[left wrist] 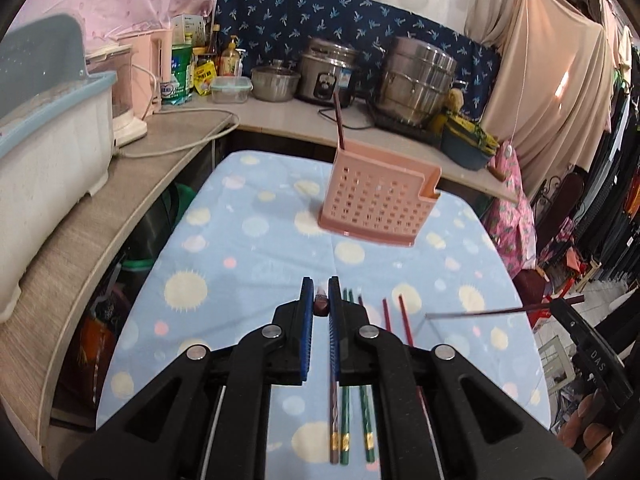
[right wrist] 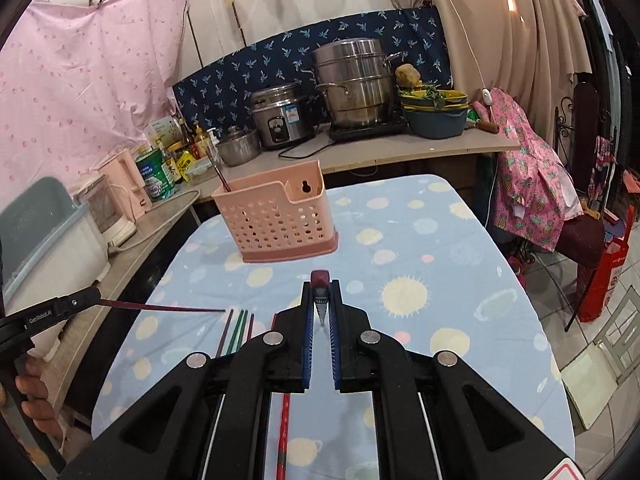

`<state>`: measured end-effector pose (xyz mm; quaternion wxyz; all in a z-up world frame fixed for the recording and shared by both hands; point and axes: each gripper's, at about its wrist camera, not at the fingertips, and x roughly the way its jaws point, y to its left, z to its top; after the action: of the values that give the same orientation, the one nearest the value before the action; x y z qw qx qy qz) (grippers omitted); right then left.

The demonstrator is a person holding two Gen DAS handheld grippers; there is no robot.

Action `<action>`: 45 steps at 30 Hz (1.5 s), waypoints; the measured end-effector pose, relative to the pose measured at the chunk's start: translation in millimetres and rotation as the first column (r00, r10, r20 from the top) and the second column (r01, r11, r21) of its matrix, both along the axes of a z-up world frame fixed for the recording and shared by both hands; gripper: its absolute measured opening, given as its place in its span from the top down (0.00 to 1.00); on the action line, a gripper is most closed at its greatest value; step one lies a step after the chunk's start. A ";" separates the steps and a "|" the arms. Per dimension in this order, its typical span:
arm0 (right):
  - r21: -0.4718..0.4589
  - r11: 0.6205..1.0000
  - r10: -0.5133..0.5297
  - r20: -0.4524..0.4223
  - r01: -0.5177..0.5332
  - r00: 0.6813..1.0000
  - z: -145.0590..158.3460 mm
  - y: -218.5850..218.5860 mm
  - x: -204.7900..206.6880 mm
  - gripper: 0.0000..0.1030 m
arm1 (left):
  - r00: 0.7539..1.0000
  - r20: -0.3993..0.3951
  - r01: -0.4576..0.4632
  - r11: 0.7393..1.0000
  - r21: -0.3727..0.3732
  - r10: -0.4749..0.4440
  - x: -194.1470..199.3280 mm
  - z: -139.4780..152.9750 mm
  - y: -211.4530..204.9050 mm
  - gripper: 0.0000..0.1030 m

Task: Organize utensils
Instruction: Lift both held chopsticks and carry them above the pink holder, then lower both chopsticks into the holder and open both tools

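Note:
A pink perforated utensil holder (left wrist: 380,200) (right wrist: 276,216) stands on the blue dotted tablecloth (left wrist: 248,264) with one dark red chopstick (left wrist: 339,120) (right wrist: 219,174) upright in it. My left gripper (left wrist: 321,292) is shut on a dark red chopstick (left wrist: 321,307), held above the cloth; the right wrist view shows that stick (right wrist: 160,307) pointing right. My right gripper (right wrist: 321,294) is shut on another dark red chopstick (right wrist: 320,280); the left wrist view shows it (left wrist: 500,312) pointing left. Several green and red chopsticks (left wrist: 346,420) (right wrist: 236,332) lie on the cloth below.
A counter (left wrist: 280,124) behind and left of the table carries a rice cooker (right wrist: 280,118), steel steamer pots (right wrist: 354,80), a bowl, bottles, a pink kettle (right wrist: 124,184) and a white dish rack (left wrist: 52,140). Clothes and a chair stand at the right.

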<state>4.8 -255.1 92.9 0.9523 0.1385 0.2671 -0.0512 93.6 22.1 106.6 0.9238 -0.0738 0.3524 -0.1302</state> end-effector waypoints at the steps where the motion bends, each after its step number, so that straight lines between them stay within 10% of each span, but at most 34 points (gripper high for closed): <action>1: 0.011 1.000 0.000 0.009 0.000 1.000 3.8 -2.6 3.7 0.93 | 1.000 0.008 -0.002 1.000 -0.006 0.002 5.4 4.9 -1.0 0.93; 19: 0.084 0.996 -0.001 0.154 -0.012 0.988 57.3 -21.5 71.6 0.93 | 0.984 0.174 -0.034 0.999 -0.039 0.040 83.6 92.9 -26.1 0.93; 30: 0.223 0.973 -0.022 0.350 -0.061 0.936 113.3 -47.1 144.9 0.93 | 0.920 0.366 -0.099 0.986 -0.134 0.143 132.4 165.4 -36.8 0.93; 45: 0.175 0.984 -0.031 0.297 -0.023 0.954 87.8 -38.1 223.5 0.93 | 0.932 0.327 -0.120 0.985 -0.124 0.155 197.5 131.1 -59.1 0.93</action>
<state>228.3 -293.3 180.7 0.9655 0.2290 0.1236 -0.0078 291.1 -36.9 237.7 0.9722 -0.1221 0.1767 -0.0936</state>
